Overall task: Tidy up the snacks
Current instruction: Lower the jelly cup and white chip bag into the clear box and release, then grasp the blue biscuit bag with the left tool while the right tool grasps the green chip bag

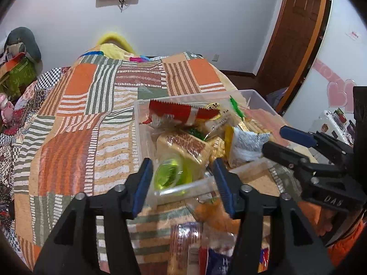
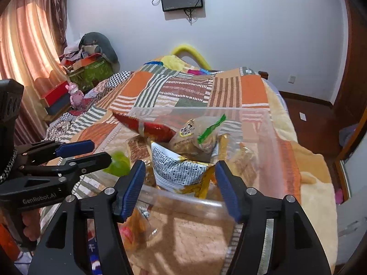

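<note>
Two tools [image 1: 184,181] [image 2: 180,184], one snack bin [image 1: 254,95]

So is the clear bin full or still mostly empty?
Full: the clear bin is heaped with snack packets, and the red packet rises above its rim.

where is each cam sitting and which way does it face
Left wrist: sits on the left gripper, faces the clear bin across the bed; own fingers and the right gripper show.
Right wrist: sits on the right gripper, faces the same bin; the left gripper shows.
Shared: bin, green jelly cup, quilt.
</note>
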A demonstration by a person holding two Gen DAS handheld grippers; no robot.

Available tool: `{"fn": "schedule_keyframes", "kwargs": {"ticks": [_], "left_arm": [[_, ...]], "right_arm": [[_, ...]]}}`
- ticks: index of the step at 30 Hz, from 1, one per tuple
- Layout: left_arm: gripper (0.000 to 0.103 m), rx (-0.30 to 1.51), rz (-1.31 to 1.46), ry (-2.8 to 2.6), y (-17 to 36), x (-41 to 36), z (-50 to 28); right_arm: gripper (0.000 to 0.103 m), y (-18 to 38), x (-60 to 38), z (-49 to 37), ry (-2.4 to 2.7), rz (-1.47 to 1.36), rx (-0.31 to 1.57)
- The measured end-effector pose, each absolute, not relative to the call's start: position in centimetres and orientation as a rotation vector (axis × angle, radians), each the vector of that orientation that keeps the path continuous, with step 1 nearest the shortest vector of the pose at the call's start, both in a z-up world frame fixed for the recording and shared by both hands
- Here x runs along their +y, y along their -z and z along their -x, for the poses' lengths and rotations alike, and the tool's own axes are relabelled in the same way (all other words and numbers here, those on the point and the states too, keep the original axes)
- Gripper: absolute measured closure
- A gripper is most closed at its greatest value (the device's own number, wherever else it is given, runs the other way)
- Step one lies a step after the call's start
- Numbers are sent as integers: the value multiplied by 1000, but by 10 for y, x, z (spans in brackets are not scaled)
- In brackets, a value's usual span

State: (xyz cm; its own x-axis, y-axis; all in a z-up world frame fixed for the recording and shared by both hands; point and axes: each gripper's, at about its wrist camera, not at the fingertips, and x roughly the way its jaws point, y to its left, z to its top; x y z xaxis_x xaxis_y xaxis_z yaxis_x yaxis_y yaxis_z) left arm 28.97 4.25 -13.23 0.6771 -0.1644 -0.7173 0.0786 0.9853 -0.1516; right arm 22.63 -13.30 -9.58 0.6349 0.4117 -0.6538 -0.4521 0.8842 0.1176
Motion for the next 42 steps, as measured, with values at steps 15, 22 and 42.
{"fn": "schedule_keyframes", "kwargs": {"ticks": [15, 22, 42], "left_arm": [[20, 893, 106, 184, 139, 27, -219], [16, 965, 95, 186, 169, 11, -199], [14, 952, -14, 202, 208, -27, -179]], "right_arm": [[29, 92, -179, -167, -456, 50, 731], [28, 122, -187, -147, -447, 33, 814], [49, 158, -169, -136, -456, 27, 897]]}}
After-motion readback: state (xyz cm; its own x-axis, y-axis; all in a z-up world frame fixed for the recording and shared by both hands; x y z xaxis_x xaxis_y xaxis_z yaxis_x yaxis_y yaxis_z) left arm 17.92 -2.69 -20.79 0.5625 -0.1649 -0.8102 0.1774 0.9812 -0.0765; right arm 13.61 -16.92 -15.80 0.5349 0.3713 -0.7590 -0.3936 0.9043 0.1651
